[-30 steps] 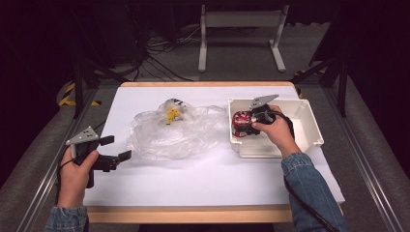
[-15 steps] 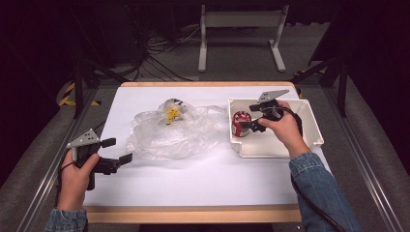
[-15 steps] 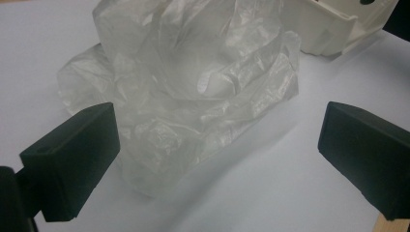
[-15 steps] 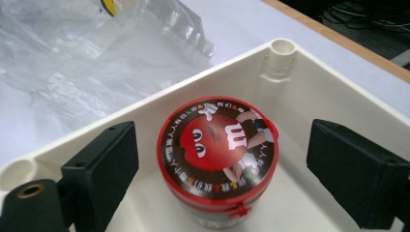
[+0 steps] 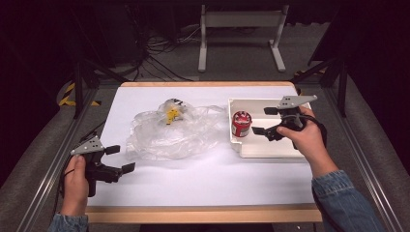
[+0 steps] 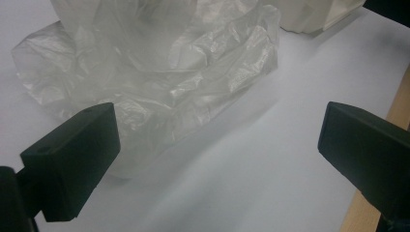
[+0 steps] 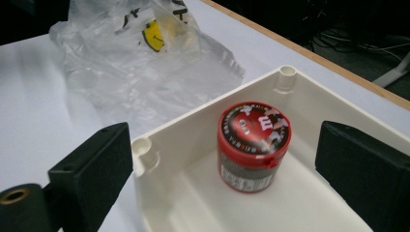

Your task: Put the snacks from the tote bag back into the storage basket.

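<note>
The left gripper [image 5: 118, 159] rests near the table's near-left corner, jaws wide apart and gripping nothing; the crumpled clear plastic bag [image 5: 171, 130] lies just ahead of its tips. Beyond the bag, the red-lidded jar [image 5: 241, 123] stands upright in the white bin [image 5: 270, 148], at its corner nearest the bag. The right gripper [image 5: 261, 121] hovers over the bin, its jaws having just been opening and now spread wide with nothing between them; the jar sits directly ahead and below, its long axis vertical. This hand is far nearer the jar. The lid's print is blurred, and a small yellow item inside the bag cannot be identified.
</note>
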{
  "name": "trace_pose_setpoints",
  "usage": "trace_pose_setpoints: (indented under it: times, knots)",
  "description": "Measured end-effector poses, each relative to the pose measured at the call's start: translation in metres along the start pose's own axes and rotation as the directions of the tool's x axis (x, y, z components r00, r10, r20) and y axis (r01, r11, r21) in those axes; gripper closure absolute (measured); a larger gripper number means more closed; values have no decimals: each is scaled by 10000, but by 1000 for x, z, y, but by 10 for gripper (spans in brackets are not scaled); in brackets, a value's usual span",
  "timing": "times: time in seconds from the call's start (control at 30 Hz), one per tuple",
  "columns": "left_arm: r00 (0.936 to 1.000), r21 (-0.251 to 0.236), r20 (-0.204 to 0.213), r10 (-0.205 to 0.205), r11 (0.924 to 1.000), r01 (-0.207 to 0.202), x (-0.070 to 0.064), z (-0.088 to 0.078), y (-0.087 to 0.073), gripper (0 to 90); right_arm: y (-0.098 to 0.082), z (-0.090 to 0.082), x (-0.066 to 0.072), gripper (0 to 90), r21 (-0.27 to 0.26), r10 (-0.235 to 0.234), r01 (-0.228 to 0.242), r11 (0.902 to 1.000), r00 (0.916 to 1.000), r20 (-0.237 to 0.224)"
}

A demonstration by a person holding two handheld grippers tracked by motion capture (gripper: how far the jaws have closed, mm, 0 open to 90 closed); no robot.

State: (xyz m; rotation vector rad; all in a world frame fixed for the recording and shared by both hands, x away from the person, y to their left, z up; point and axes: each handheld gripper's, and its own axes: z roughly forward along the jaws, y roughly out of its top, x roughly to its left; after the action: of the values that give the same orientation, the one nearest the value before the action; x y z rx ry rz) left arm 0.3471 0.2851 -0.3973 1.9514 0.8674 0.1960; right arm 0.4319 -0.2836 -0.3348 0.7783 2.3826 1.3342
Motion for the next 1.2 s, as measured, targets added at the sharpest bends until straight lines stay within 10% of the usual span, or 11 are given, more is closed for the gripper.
trace_pose_setpoints:
  times: [0.33, 0.7, 1.2]
  knots:
    - [9987, 77, 410, 317, 9995, -321, -6, 17, -15, 25, -46, -44, 31, 64, -780, 276, -237, 9967, 9984, 497]
    - [9983, -315, 472, 344, 9990, -329, -5, 20, -22, 28, -101, -57, 41, 113, -1588, 1039, -815, 9839, 9849, 1384]
    - [9988, -1062, 356, 347, 9939, -308, 6, 25, -37, 34, -143, -47, 41, 121, -957, 1781, -1627, 9820, 9668, 1833]
